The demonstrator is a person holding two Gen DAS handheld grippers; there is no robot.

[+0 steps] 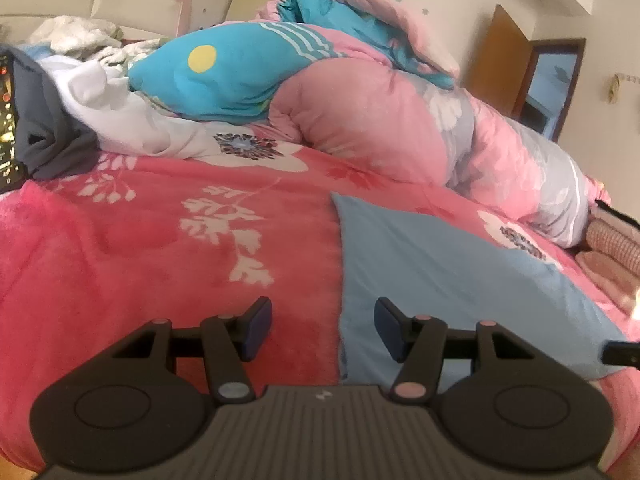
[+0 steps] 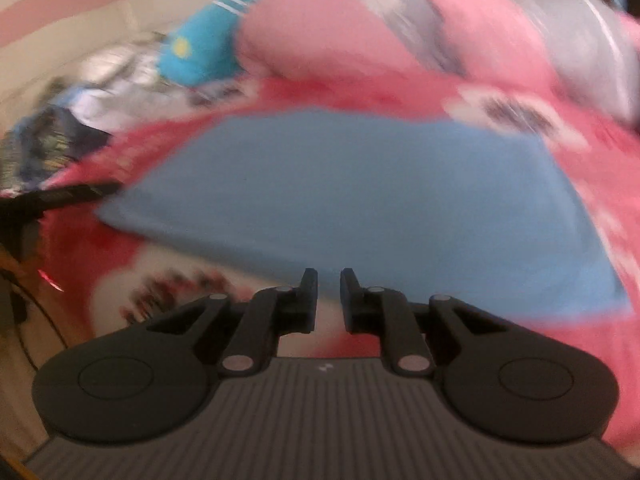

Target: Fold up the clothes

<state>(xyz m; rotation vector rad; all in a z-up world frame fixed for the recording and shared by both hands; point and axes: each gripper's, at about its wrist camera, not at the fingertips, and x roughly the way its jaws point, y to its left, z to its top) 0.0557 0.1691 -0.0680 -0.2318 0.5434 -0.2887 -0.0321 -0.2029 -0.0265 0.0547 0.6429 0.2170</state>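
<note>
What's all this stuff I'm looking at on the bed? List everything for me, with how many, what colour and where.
Blue garment: one, light blue, lying flat on the blanket, ahead of both grippers.
Blanket: one, red-pink with white leaf and flower prints, covering the bed.
Quilt: one, pink with grey, teal and white patches, heaped at the back.
Clothes pile: several pieces, white and dark grey, back left; exact count unclear.
Phone: one, dark with a lit screen, at the far left edge.
Door: one, brown wood, back right.
Left gripper: one, black with blue pads, open, over the garment's left edge, holding nothing.
Right gripper: one, black, fingers narrowly apart, at the garment's near edge; view blurred.
</note>
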